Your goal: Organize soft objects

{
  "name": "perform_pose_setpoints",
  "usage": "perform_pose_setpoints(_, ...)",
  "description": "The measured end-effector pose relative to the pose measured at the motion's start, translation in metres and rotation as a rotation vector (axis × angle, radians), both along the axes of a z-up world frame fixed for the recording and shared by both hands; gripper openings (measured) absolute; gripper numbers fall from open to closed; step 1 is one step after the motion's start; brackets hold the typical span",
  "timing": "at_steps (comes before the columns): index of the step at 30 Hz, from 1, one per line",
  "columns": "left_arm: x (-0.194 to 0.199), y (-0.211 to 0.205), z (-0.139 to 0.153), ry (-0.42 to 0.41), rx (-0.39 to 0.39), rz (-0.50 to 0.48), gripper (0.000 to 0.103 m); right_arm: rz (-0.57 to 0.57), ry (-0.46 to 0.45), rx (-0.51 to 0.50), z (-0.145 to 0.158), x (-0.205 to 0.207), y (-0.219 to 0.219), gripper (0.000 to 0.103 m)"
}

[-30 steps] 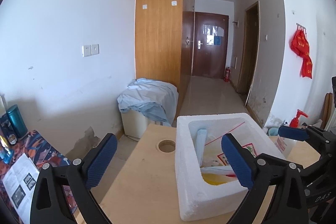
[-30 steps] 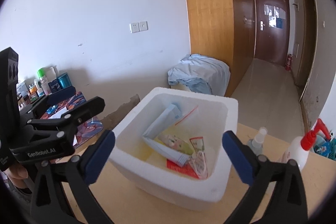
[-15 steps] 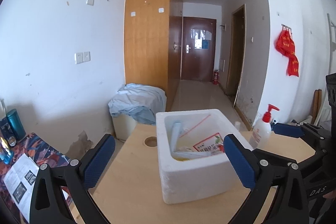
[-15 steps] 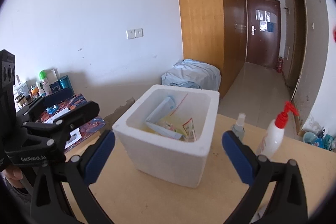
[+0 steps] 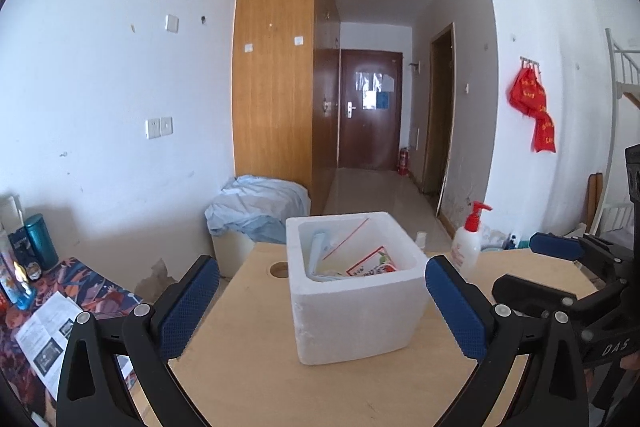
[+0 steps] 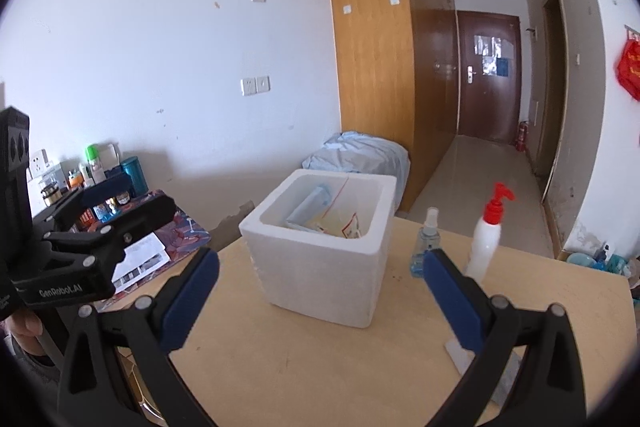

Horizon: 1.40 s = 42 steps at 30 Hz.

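Observation:
A white foam box [image 5: 360, 311] [image 6: 320, 279] stands on the light wooden table [image 5: 256, 379] [image 6: 304, 367]. Inside it lie soft packets: a pale blue pack [image 5: 318, 251] [image 6: 310, 203], a red-and-white pouch [image 5: 372, 263] [image 6: 350, 227] and a clear bag with a red strip. My left gripper [image 5: 322, 307] is open and held back from the box with nothing between its blue pads. My right gripper [image 6: 320, 297] is open too, in front of the box and empty. Each gripper shows at the edge of the other's view.
A white pump bottle with a red top [image 5: 466, 241] [image 6: 486, 237] and a small clear spray bottle [image 6: 426, 241] stand right of the box. A round hole [image 5: 279, 270] pierces the table. A cluttered side table [image 6: 120, 227] is at left. A white scrap [image 6: 458, 351] lies near my right finger.
Both grippers have pulled back and away from the foam box, which now looks smaller and farther. The pump bottle and spray bottle have come into view. Both stay open and empty.

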<state>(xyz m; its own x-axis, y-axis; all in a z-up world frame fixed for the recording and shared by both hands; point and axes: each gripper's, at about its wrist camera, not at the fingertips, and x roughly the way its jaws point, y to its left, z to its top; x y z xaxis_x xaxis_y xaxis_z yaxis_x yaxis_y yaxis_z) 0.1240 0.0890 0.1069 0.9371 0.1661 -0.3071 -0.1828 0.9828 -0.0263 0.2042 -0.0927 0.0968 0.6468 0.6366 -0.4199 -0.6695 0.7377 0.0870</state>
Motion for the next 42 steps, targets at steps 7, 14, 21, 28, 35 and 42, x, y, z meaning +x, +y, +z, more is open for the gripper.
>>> perform_pose_setpoints(7,-0.036,-0.021,-0.001,-0.043,0.0,-0.029,0.103,-0.04,-0.059,0.046,0.004,-0.04,-0.033,0.103)
perform_pose_setpoints(14,-0.069,-0.042,-0.003,-0.087,0.01,-0.064,0.103,-0.075,-0.11,0.085,0.006,-0.079,-0.058,0.103)
perform_pose_setpoints(21,-0.092,-0.062,-0.002,-0.132,0.026,-0.088,0.103,-0.13,-0.141,0.108,0.004,-0.102,-0.075,0.103)
perform_pose_setpoints(28,-0.096,-0.08,-0.009,-0.148,0.029,-0.127,0.103,-0.193,-0.15,0.132,-0.003,-0.114,-0.095,0.103)
perform_pose_setpoints(35,-0.093,-0.09,-0.015,-0.162,0.003,-0.156,0.103,-0.221,-0.157,0.15,-0.008,-0.117,-0.108,0.103)
perform_pose_setpoints(42,-0.079,-0.108,-0.04,-0.164,-0.01,-0.234,0.103,-0.287,-0.143,0.139,-0.033,-0.114,-0.127,0.103)
